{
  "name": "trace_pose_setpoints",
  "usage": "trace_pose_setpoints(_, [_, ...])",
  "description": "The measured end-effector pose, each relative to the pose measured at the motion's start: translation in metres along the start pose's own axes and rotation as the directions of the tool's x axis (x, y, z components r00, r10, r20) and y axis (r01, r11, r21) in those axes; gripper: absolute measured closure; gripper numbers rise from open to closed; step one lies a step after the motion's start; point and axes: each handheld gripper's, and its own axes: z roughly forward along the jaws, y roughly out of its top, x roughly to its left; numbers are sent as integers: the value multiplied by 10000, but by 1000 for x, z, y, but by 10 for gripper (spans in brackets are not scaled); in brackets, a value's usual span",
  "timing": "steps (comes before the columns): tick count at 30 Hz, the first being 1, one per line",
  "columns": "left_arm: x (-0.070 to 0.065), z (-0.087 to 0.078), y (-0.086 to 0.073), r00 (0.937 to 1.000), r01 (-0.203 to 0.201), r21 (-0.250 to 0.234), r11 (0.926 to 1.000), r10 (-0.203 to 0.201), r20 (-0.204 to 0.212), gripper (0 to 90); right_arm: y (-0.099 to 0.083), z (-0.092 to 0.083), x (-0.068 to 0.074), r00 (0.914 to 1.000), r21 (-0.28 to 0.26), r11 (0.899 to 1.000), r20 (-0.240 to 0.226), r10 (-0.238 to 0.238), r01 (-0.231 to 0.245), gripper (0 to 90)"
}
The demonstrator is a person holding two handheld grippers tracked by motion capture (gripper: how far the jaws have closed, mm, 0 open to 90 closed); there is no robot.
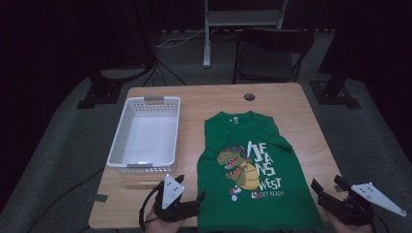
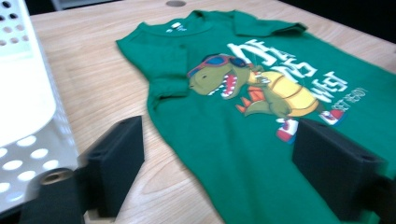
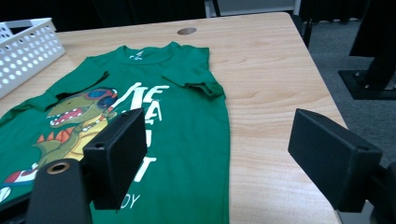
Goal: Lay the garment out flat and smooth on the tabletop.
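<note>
Between the two grippers, on the wooden table [image 1: 291,104], lay a green T-shirt [image 1: 257,165], spread flat with its front side up and its collar pointing away from the person. A cartoon dinosaur [image 1: 238,167] with sunglasses and white letters [image 1: 266,167] were printed on the chest. Both short sleeves were lying flat beside the body of the shirt.

At the lower left corner of the shirt was the left gripper [image 1: 187,190]. Its jaws were spread wide and nothing was between the pads. From its own view, the left edge of the shirt [image 2: 261,121] ran up through the gap between the jaws, with bare wood beside the one jaw and green cloth before the other. I could not tell if the jaws touched the cloth.

At the lower right corner was the right gripper [image 1: 326,185], just beside the hem, over the table edge. Its jaws were also spread wide and they pinched nothing. In its own view the right edge of the shirt [image 3: 177,121] passed just beside the one jaw, and the other jaw stood over bare wood, apart from the cloth.

Beyond the left gripper, to the side of the shirt and not touching it, stood a white plastic basket [image 1: 145,100] with holes in its walls. A small round hole [image 1: 249,96] was in the table beyond the collar.
</note>
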Motion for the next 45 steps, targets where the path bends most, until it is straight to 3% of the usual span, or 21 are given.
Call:
trace_pose_setpoints(16, [4,7,-5,9997,210,-4,9998,-210,-100,176,35,18,27,9946,-286,9944,271,-1006,1013,143])
trace_pose_setpoints(23, [9,9,-10,9994,335,87,9994,-334,-130,176,54,24,37,9924,-329,9924,373,-1175,1188,126])
trace_pose_setpoints(30, [14,8,-14,9989,420,-97,9991,-423,-225,177,71,35,43,9904,120,9920,552,-1264,1259,126])
trace_pose_setpoints(37, [21,5,-17,9977,484,-322,9983,-499,-458,177,78,43,51,9905,81,9914,420,-1308,1306,126])
trace_pose_setpoints(45, [25,6,-23,9962,549,-175,9983,-559,-667,177,91,61,56,9892,143,9898,334,-1424,1420,126])
